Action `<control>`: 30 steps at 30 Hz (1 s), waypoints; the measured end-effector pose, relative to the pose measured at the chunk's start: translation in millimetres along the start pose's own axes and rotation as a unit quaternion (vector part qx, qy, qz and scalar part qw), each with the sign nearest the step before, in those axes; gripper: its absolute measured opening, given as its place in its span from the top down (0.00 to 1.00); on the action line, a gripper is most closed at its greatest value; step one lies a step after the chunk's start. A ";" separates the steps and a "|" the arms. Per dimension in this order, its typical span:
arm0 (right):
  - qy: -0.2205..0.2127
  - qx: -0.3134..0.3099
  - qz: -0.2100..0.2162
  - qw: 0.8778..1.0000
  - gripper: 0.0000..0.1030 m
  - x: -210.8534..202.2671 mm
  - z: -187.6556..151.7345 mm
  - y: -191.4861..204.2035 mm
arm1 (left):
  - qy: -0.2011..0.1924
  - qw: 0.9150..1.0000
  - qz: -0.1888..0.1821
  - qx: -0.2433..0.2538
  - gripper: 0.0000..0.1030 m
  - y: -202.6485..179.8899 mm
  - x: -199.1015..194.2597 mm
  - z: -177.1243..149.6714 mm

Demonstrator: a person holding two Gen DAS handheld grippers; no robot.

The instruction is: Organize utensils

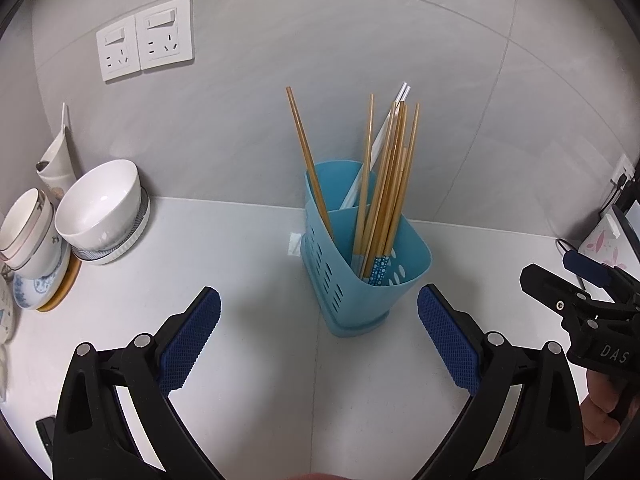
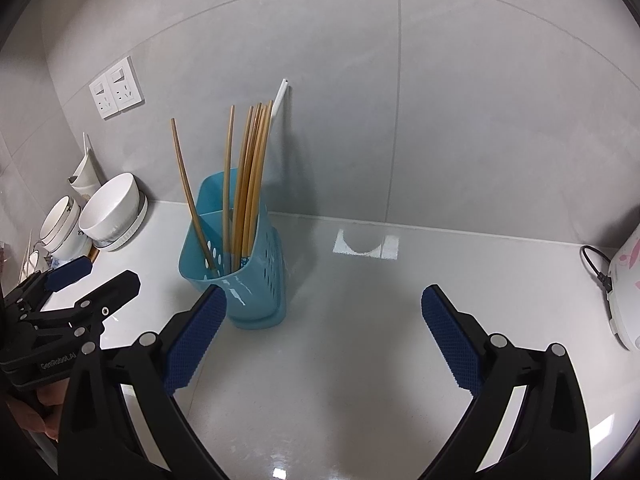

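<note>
Chopsticks (image 1: pixel 384 184) all stand inside blue holder (image 1: pixel 372 280), on white bench (image 1: pixel 248 264) close to grey wall. One chopstick (image 1: pixel 308 160) leans alone at left side; rest bunched together. No loose utensils seen on bench, so job looks nearly done. Left hand-held gripper (image 1: pixel 319 340) wide open, holding nothing, just in front of holder. Right hand-held gripper (image 2: pixel 324 336) wide open too, empty. Bowls (image 1: pixel 100 208) stacked far left. Lots of bare bench at right.

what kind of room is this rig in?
Most likely a home kitchen counter: a blue holder full of chopsticks, stacked bowls by a tiled wall with sockets, and what looks like a rice cooker at the right.
</note>
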State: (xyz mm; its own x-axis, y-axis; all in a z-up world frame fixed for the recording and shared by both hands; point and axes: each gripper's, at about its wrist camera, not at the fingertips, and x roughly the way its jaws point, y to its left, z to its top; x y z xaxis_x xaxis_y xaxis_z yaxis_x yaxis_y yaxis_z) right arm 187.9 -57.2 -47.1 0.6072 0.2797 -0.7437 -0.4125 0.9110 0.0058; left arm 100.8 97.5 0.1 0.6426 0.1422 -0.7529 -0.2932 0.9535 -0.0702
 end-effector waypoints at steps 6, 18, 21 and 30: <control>0.000 -0.001 0.000 1.000 0.09 0.6 -0.1 0.4 | 0.001 1.000 0.008 -0.009 0.06 4.3 1.6 0.5; 0.001 0.000 0.000 1.000 0.09 0.4 -0.9 3.3 | 0.000 1.000 0.005 -0.002 0.06 0.8 1.6 -0.5; 0.001 0.000 -0.001 1.000 0.09 0.5 -0.7 3.5 | 0.000 1.000 0.005 0.000 0.06 -0.3 1.0 -0.3; 0.003 0.000 0.000 1.000 0.09 0.7 -0.9 3.2 | 0.005 1.000 0.005 0.002 0.06 -2.5 1.5 -1.0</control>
State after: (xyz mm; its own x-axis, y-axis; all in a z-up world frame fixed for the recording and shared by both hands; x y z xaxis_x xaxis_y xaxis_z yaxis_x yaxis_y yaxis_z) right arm 186.4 -54.4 -48.2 0.6036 0.2779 -0.7473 -0.4128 0.9108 0.0053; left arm 101.8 95.1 -1.5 0.6326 0.1494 -0.7600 -0.2968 0.9531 -0.0597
